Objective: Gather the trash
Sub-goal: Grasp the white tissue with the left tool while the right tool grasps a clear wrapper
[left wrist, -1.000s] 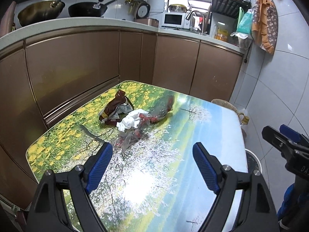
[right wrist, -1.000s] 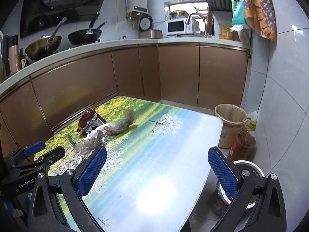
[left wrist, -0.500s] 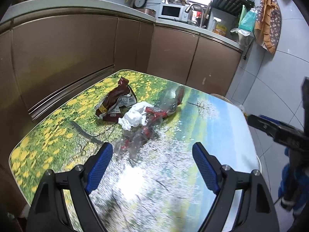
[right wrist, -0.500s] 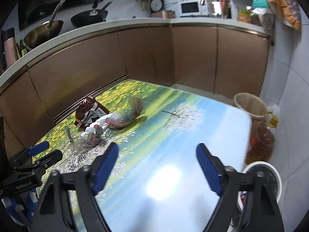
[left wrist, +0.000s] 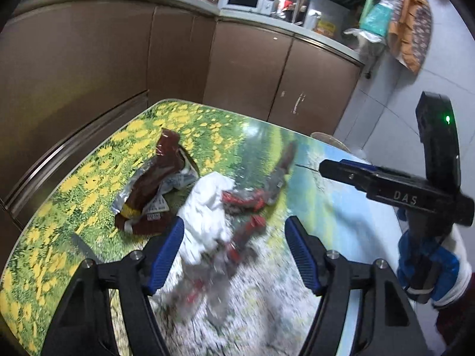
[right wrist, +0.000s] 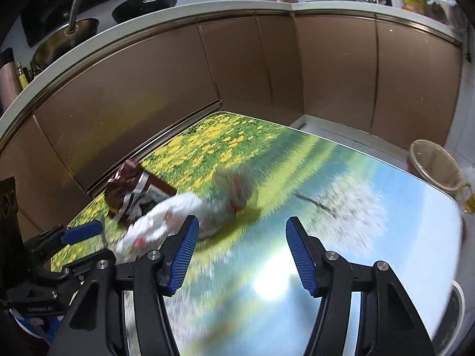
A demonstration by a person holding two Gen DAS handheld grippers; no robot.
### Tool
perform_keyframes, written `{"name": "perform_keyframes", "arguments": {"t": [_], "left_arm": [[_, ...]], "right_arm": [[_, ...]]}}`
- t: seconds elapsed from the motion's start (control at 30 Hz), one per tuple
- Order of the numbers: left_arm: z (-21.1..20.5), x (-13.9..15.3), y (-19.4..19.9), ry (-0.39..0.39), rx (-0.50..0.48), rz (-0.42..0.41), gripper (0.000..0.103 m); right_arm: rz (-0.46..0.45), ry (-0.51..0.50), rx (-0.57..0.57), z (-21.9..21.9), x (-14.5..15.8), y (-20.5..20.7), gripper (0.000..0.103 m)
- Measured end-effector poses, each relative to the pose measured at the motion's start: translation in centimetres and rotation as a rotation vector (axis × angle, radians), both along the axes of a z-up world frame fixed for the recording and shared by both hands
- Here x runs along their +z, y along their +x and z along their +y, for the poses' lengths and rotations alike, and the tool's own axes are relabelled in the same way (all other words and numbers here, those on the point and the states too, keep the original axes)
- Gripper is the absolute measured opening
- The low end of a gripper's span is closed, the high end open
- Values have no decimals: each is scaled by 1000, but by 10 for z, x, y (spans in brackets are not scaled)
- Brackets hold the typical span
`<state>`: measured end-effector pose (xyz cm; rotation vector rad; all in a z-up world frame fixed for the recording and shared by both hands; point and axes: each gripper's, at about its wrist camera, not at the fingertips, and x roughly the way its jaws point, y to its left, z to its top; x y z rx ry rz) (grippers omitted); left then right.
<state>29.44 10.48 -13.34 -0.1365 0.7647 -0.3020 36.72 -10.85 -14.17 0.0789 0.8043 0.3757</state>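
A pile of trash lies on the flower-printed table [left wrist: 341, 225] [right wrist: 356, 222]: a brown snack wrapper [left wrist: 154, 187] [right wrist: 127, 187], a crumpled white tissue [left wrist: 207, 207] [right wrist: 166, 219] and a clear plastic bag with red print [left wrist: 255, 201] [right wrist: 234, 192]. My left gripper [left wrist: 234, 252] hovers just short of the tissue and bag. Its jaws are closing, with the tissue in line between them and the pads not pressing on it. My right gripper [right wrist: 242, 252] [left wrist: 341, 172] is closing too, over bare table right of the pile, nothing between its jaws. The left gripper [right wrist: 80, 231] shows at lower left.
A beige waste basket [right wrist: 430, 166] [left wrist: 329, 141] stands on the floor past the table's far right corner. Brown cabinets [right wrist: 326, 74] curve around the table's far and left sides. A white round container [right wrist: 454, 311] sits on the floor at lower right.
Both grippers have moved forward and down toward the trash pile, and both pairs of jaws have narrowed. The right gripper now reaches further into the left wrist view.
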Motion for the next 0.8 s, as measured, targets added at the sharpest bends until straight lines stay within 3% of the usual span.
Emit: {"name": "perform_keyframes", "arguments": {"t": [0.1,0.23,0.37,0.4,0.43,0.5,0.63,0.8], "left_arm": [[10,-5,20,-19,48,41,68],[7,-20,40,-22,55,128,41],[5,-35,49,-16,73,187,30],[4,-38,50,-19,75,194,24],[4,-40,50,-23,79,202,16],[5,-41,48,-32,81,203,8],[3,-33,41,-49,80,174,4],[-3,-2,18,-59,53,96,3]], "right_arm": [[7,18,-1,4,-6,21,61],[27,25,6,13,-17,43,61],[61,28,21,20,-29,57,54],[68,25,23,21,-32,59,44],[77,24,26,22,-34,61,26],[95,24,35,22,-38,61,11],[69,34,32,16,-30,47,10],[14,54,22,3,-2,17,10]]}}
